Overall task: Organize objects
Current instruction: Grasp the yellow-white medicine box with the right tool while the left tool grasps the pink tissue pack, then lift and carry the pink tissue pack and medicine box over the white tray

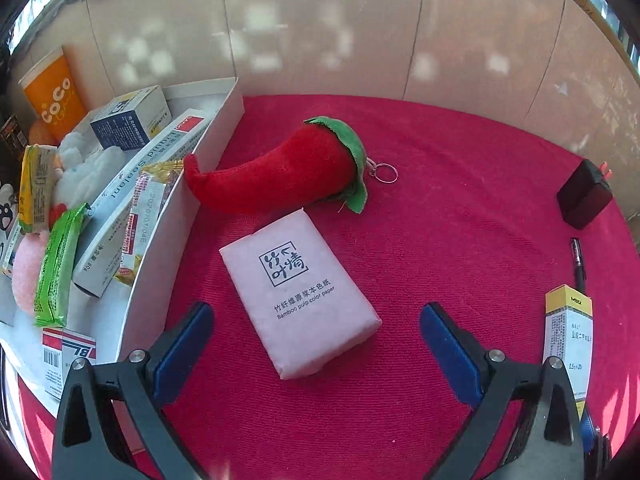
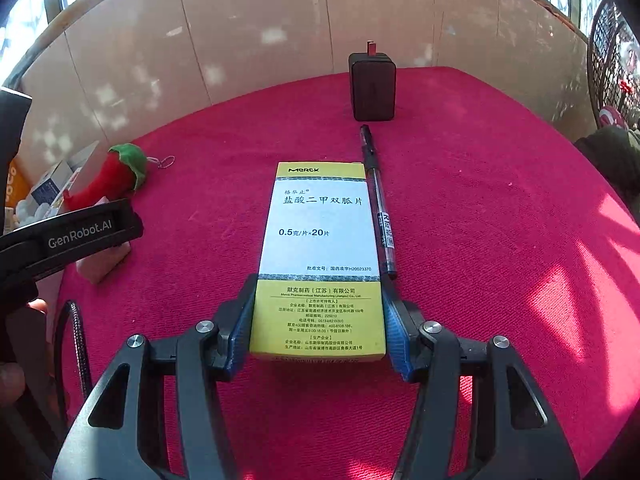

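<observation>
My left gripper (image 1: 316, 320) is open above the red cloth, its blue pads either side of a pink tissue pack (image 1: 299, 294) without touching it. A red plush chili (image 1: 280, 168) with a key ring lies just beyond the pack. My right gripper (image 2: 318, 312) is shut on a yellow and white Merck medicine box (image 2: 320, 256), gripping its near end; the box also shows at the right edge of the left wrist view (image 1: 568, 336). A black pen (image 2: 378, 204) lies beside the box on its right.
A white box (image 1: 180, 216) at the left holds several packets, cartons, plush toys and an orange cup (image 1: 54, 94). A black charger (image 2: 372, 86) stands beyond the pen. The red cloth (image 2: 500, 208) covers a round table ringed by a beige wall.
</observation>
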The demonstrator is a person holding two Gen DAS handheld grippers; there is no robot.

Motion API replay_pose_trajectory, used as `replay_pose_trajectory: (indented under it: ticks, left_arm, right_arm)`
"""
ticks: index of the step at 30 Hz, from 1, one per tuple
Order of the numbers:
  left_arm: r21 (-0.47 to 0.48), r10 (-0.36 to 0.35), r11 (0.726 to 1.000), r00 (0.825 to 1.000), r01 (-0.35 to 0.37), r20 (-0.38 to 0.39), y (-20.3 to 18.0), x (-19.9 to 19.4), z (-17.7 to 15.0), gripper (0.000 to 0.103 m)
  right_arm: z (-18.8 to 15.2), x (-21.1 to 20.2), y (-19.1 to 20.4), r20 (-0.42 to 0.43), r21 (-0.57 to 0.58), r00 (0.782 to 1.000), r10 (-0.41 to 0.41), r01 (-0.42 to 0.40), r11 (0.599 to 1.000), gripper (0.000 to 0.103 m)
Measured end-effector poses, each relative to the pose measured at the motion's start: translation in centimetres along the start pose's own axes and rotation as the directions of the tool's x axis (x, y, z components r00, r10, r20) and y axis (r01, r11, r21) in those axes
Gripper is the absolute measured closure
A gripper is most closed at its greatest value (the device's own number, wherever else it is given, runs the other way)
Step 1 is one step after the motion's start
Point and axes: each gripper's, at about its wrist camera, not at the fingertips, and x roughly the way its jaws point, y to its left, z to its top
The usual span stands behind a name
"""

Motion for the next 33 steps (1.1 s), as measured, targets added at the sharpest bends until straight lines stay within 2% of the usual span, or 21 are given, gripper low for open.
replay_pose_trajectory:
  ticks: [2,4,6,7,8,14,17,19,23,28,33]
  left_arm:
    - [-0.009,-0.030,1.000,0.999,0.030,-0.031,0.3,1.0,-0.1,0.003]
    - [0.047,-0.053,0.998,0.998,0.052,0.018,0.2,0.6,-0.3,0.011]
    - [0.077,-0.065,0.995,0.997,0.062,0.035,0.5,0.2,-0.5,0.025]
    - [0.086,-0.087,0.993,0.995,0.083,0.040,0.8,0.0,-0.5,0.039]
    - [0.094,-0.096,0.991,0.994,0.092,0.043,1.1,-0.2,-0.6,0.048]
    - [0.118,-0.247,0.963,0.968,0.240,0.044,3.3,-1.8,-2.1,0.051]
    - [0.162,-0.290,0.948,0.954,0.275,0.077,3.7,-3.8,-3.5,0.051]
    - [0.193,-0.333,0.931,0.937,0.310,0.104,3.9,-5.5,-4.0,0.051]
    - [0.272,-0.339,0.920,0.922,0.283,0.188,3.6,-9.0,-4.6,0.051]
    - [0.297,-0.321,0.924,0.912,0.241,0.257,3.7,-11.6,-4.1,0.051]
    - [0.302,-0.320,0.924,0.907,0.235,0.274,4.1,-12.5,-4.3,0.051]
  right_arm:
    - [0.0,0.0,0.0,0.001,0.001,1.000,0.005,-0.005,1.000,0.047]
    - [0.0,0.1,0.0,0.001,0.002,1.000,0.009,-0.009,1.000,0.047]
    - [0.0,0.2,0.2,0.001,-0.001,1.000,0.012,-0.012,1.000,0.047]
    - [0.0,0.1,0.3,0.002,-0.004,1.000,0.014,-0.014,1.000,0.047]
    - [-0.1,0.1,0.4,0.003,-0.006,1.000,0.019,-0.019,1.000,0.047]
    - [-1.0,-1.1,0.5,0.023,-0.026,0.998,0.051,-0.050,0.998,0.047]
    - [-1.7,-2.5,0.5,0.045,-0.033,0.997,0.060,-0.058,0.998,0.047]
    - [-1.8,-3.6,0.3,0.067,-0.026,0.996,0.065,-0.063,0.998,0.047]
    - [-1.3,-6.1,-0.1,0.145,-0.010,0.987,0.062,-0.061,0.998,0.047]
    - [-0.4,-8.7,-0.1,0.229,0.009,0.972,0.058,-0.061,0.998,0.047]
    - [-0.3,-9.6,0.4,0.251,0.009,0.966,0.067,-0.071,0.997,0.047]
